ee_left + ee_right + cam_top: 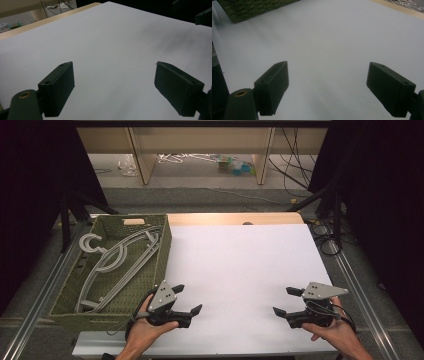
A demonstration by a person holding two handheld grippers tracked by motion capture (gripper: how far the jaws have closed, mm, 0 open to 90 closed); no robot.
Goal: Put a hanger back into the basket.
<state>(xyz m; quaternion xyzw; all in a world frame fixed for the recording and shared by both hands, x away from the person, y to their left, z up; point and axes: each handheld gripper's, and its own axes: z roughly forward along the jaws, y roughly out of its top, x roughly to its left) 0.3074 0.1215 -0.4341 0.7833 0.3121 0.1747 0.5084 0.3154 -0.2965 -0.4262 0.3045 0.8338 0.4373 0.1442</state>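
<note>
Hangers [117, 262], grey, lie stacked in the green woven basket [162, 247] at the desk's [240, 265] left edge, long axes running near-left to far-right; left tool [189, 301] sits just beside the basket's near right corner, jaws spread, empty; right tool [287, 301] well apart to the right, jaws likewise spread, empty; left hand judged nearer for the reach.

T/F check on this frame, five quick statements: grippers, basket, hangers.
1. The left gripper is open. True.
2. The right gripper is shut on a hanger. False: it is open and holds nothing.
3. The grey hangers lie in the green basket. True.
4. The basket sits at the table's right side. False: it sits at the left.
5. A hanger lies on the white table between the grippers. False: nothing lies there.
</note>
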